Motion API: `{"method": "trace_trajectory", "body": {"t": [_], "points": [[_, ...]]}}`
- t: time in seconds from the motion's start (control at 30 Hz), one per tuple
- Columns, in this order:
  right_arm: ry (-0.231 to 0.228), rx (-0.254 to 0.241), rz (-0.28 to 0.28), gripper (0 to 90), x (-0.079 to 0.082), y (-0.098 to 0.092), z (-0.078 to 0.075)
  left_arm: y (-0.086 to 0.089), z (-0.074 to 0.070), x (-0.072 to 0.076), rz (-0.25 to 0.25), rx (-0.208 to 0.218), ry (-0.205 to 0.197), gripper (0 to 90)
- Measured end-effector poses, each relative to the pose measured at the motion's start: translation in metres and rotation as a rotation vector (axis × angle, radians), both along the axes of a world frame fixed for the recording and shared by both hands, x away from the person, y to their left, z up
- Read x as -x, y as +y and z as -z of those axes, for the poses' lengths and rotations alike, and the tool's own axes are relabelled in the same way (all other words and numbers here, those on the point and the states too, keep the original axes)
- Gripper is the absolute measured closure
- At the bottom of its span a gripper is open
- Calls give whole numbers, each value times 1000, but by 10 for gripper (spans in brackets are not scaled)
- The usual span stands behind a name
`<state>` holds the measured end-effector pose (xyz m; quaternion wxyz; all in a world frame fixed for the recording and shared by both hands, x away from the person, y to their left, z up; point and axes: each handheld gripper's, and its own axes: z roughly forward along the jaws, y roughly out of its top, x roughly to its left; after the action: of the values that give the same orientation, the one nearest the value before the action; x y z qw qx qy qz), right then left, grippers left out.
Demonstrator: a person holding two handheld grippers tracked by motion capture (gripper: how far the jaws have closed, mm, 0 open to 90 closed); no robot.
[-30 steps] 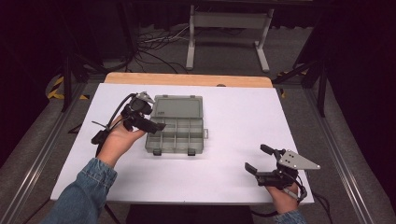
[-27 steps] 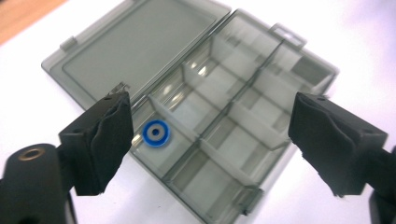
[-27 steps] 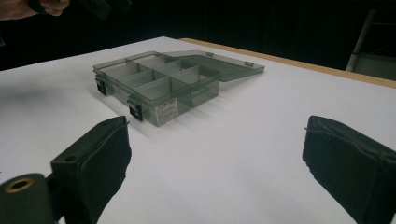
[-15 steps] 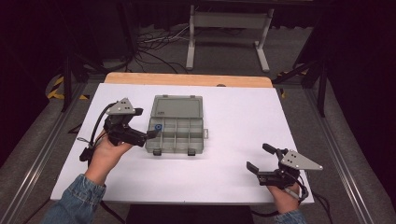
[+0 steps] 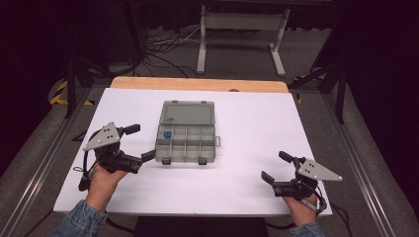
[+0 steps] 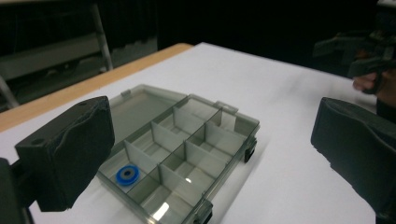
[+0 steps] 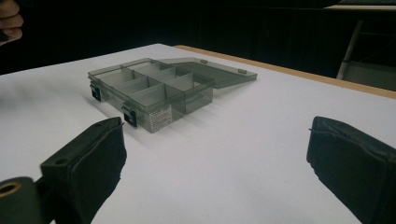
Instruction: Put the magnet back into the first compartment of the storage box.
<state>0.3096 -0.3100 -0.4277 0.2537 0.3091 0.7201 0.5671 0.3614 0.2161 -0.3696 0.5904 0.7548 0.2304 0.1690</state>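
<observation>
- Organiser box [image 5: 186, 132] — grey see-through plastic, sits on the white table [image 5: 257, 123], left of centre, lid [image 5: 188, 111] swung fully open and lying flat on the far side
- Compartments in rows; a blue ring [image 5: 167, 134] lies in the far-left one, flat on the floor of the cell. Other cells look empty from the left gripper view [image 6: 127, 175]
- Two dark latches [image 5: 202, 161] hang off the near wall, undone
- Left gripper [image 5: 139, 143] just left of the box's near-left corner, apart from it, jaws spread wide, nothing between them
- Right gripper [image 5: 276, 167] well apart, near-right part of the table, jaws likewise released and empty, pointing toward the box
- Person's hands enter from the near edge; denim sleeve [image 5: 79, 223] at left
- Risks, as judged: box is light and unanchored, so a one-sided push from the left jaw tip could slide or spin it on the smooth table
- Ring is small and low between dividers; wide pads may jam on the cell walls or flick the ring into a neighbouring cell
- Closing the lid with a jaw over the rim would pinch it; latches could stay unseated
</observation>
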Motion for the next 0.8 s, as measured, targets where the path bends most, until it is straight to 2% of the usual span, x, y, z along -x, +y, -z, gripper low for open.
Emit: {"method": "trace_trajectory", "body": {"t": [0.1,0.3,0.4,0.47,0.53,0.6,0.63,0.8], "points": [[-4,-1,1,48,0,0,0,5,9,6,-11,38,-44,4],[-9,3,2,40,0,1,0,13,26,11,2,104,-54,4],[-15,6,2,36,0,1,0,17,35,13,-4,129,-78,4],[-24,5,3,33,0,1,0,17,38,14,-9,130,-81,5],[-28,4,1,29,1,1,0,18,48,14,-14,103,-64,5],[-37,6,0,27,1,1,0,19,51,14,-12,99,-64,7],[-37,6,0,27,1,1,0,19,55,15,-17,94,-78,7],[-51,9,3,21,2,0,1,23,67,16,-7,104,-67,7]]}}
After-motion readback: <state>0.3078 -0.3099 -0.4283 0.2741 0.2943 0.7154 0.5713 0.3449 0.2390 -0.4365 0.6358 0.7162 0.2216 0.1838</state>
